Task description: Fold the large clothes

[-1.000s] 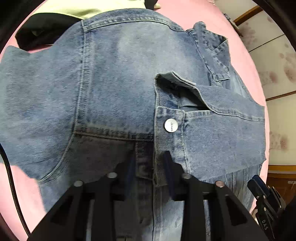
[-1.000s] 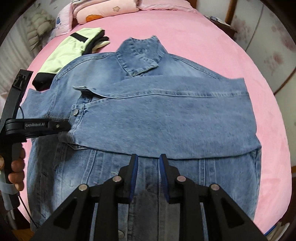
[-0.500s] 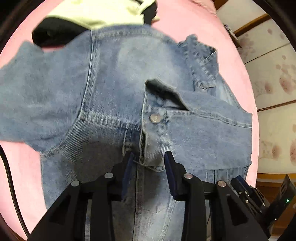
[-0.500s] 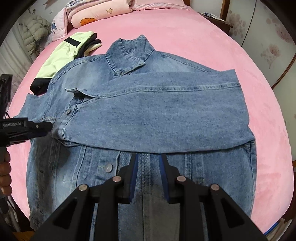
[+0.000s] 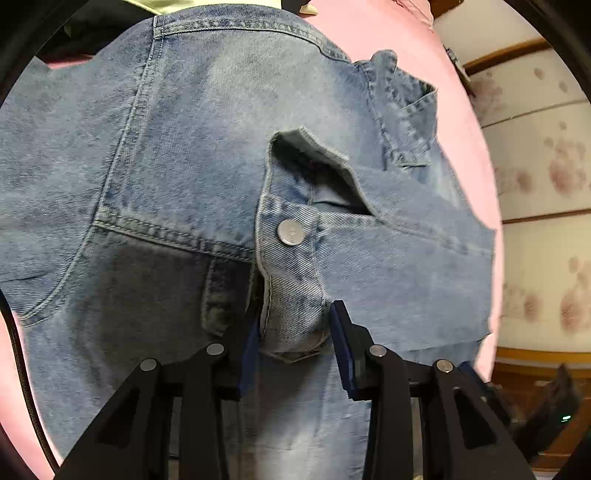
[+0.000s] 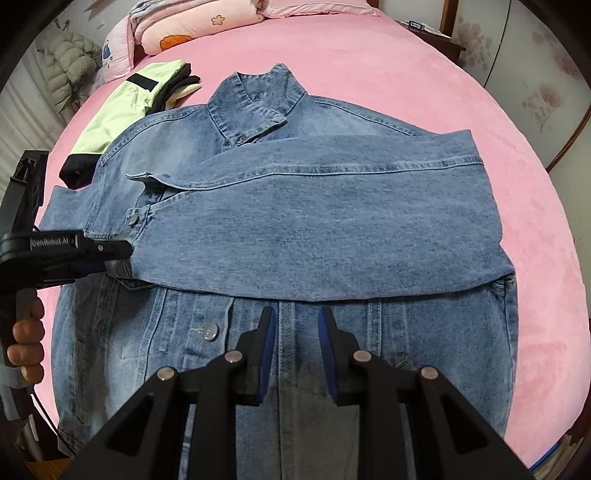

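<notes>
A blue denim jacket (image 6: 295,229) lies front-up on the pink bed (image 6: 369,62), collar at the far side. One sleeve (image 6: 332,221) is folded across the chest, its cuff (image 5: 291,295) with a metal button (image 5: 290,231) at the left. My left gripper (image 5: 293,332) is open with the cuff's end between its fingers; it shows in the right wrist view (image 6: 118,258) at the cuff. My right gripper (image 6: 297,347) is open and empty, hovering over the jacket's front placket near the hem.
A light green and black garment (image 6: 125,107) lies folded at the far left of the bed. Pink bedding (image 6: 192,26) is piled at the head. A wall and wooden trim (image 5: 535,221) stand past the bed's right edge.
My left gripper opened wider and moved forward around the cuff's end. The right gripper stayed open and shifted only slightly over the jacket front.
</notes>
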{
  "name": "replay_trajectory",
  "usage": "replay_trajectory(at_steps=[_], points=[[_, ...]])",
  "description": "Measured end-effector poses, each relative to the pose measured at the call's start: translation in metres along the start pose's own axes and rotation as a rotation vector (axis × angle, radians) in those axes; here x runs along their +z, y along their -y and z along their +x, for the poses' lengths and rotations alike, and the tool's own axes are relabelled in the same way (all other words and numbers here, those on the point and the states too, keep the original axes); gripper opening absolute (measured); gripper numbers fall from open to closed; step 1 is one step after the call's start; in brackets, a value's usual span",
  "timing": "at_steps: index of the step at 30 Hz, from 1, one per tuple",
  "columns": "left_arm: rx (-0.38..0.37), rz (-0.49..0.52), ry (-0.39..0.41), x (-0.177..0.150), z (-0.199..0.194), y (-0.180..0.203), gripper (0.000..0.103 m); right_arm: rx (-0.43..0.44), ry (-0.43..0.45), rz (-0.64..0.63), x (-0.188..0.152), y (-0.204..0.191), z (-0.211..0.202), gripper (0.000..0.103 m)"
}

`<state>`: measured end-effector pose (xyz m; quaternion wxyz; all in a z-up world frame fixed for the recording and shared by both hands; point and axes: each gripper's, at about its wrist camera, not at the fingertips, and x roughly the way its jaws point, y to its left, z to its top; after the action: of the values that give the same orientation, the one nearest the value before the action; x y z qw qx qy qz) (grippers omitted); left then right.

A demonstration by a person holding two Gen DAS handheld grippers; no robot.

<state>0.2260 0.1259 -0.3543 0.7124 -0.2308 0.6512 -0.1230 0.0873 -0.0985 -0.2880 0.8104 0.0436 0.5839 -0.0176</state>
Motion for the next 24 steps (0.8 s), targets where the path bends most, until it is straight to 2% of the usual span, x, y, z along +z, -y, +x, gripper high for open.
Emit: replay_trajectory(at_steps=[1,2,3,4,6,9,12,15,18,19,20,22,24], points=[[-0.025,0.003,0.005,0.002,-0.002,0.003,0.008,0.001,-0.002,0.006,0.000,0.002,0.001,0.024],[-0.017,0.017,0.020,0.002,-0.005,0.007,0.005,-0.001,-0.003,0.013,0.000,0.004,0.001,0.024],[0.002,0.039,0.038,0.003,-0.008,0.013,0.004,-0.001,-0.004,0.021,0.000,0.006,0.002,0.024],[0.042,0.083,0.087,0.005,-0.016,0.024,0.003,-0.004,-0.002,0.032,0.001,0.009,0.002,0.024],[0.074,0.140,0.162,0.008,-0.030,0.040,0.003,-0.011,0.007,0.044,0.003,0.013,0.001,0.024],[0.093,0.215,0.310,0.013,-0.058,0.064,0.002,-0.024,0.029,0.058,0.007,0.019,-0.003,0.024],[0.107,0.238,0.387,0.014,-0.068,0.067,0.002,-0.028,0.051,0.061,0.011,0.024,-0.006,0.024],[0.142,0.224,0.364,0.005,-0.053,0.054,0.003,-0.043,0.035,0.062,0.011,0.029,0.000,0.024],[0.215,0.200,0.259,-0.006,-0.022,0.031,0.004,-0.071,-0.007,0.067,0.006,0.039,0.010,0.024],[0.246,0.177,0.197,-0.012,-0.004,0.019,0.005,-0.075,-0.014,0.069,0.005,0.041,0.012,0.024],[0.247,0.167,0.178,-0.016,0.003,0.014,0.007,-0.081,-0.018,0.071,0.003,0.047,0.012,0.024],[0.237,0.158,0.199,-0.017,0.002,0.009,0.013,-0.097,-0.019,0.072,0.002,0.056,0.010,0.024],[0.220,0.136,0.186,-0.011,-0.003,0.009,0.019,-0.112,-0.010,0.069,0.003,0.066,0.005,0.024]])
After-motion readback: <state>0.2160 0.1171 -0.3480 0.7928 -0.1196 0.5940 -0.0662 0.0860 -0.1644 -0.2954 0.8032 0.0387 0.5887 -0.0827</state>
